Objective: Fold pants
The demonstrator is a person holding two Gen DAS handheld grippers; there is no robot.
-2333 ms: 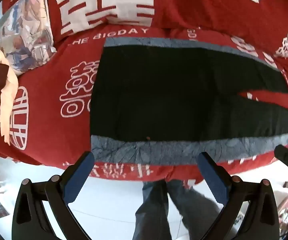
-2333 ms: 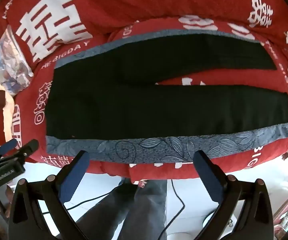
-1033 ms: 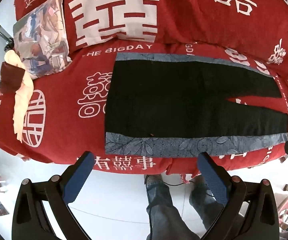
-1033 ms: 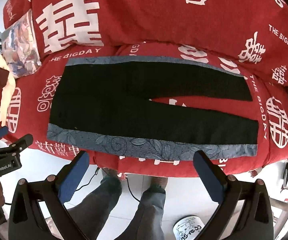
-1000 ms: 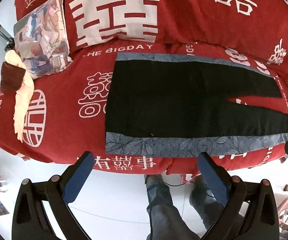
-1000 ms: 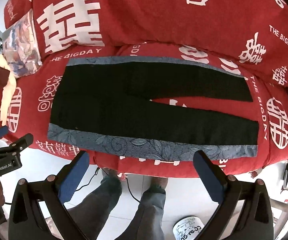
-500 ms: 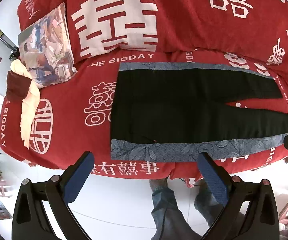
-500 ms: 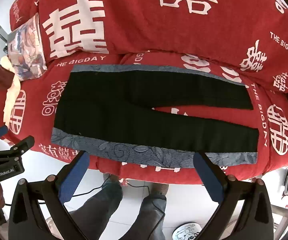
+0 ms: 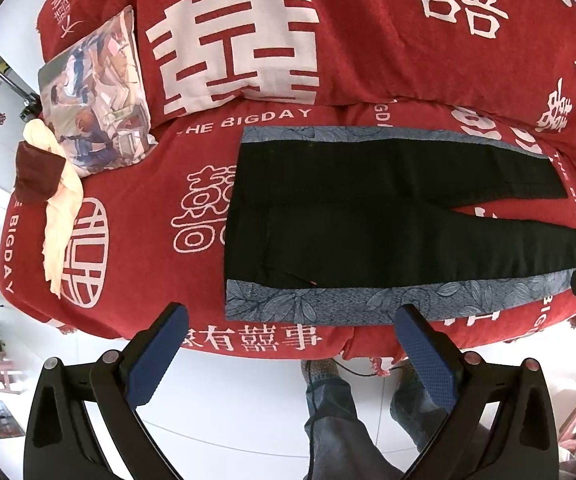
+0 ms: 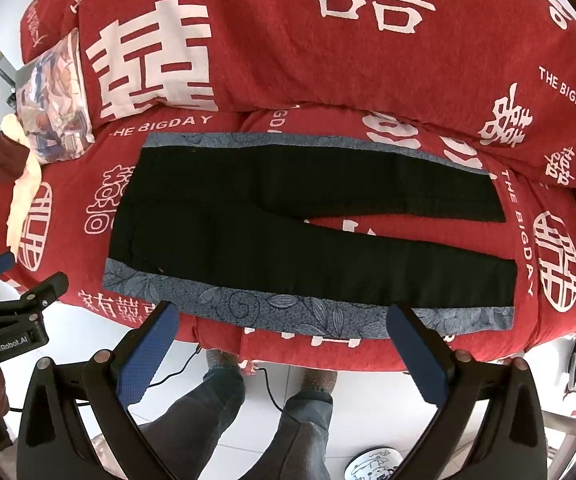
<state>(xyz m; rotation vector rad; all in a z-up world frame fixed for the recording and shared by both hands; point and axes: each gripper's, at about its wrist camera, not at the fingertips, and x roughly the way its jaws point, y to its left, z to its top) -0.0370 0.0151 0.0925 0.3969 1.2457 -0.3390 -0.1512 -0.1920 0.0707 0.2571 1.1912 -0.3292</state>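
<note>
Black pants [image 9: 368, 220] [image 10: 288, 220] with grey-blue leaf-print side bands lie flat on the red sofa seat, waist to the left, both legs spread toward the right. My left gripper [image 9: 292, 320] hangs open in front of the sofa edge, below the waist end, holding nothing. My right gripper [image 10: 279, 318] is open too, below the middle of the near leg, apart from the cloth. The left gripper [image 10: 15, 300] also shows at the left edge of the right wrist view.
The sofa [image 9: 127, 280] wears a red cover with white characters. A printed cushion [image 9: 95, 96] and a cream and maroon cloth [image 9: 55, 208] lie at its left end. A person's legs in jeans [image 10: 247, 412] stand on white floor with a black cable.
Both grippers have drawn back and up from the sofa, so the pants look smaller and more of the backrest shows. The pants have not moved. Both stay open.
</note>
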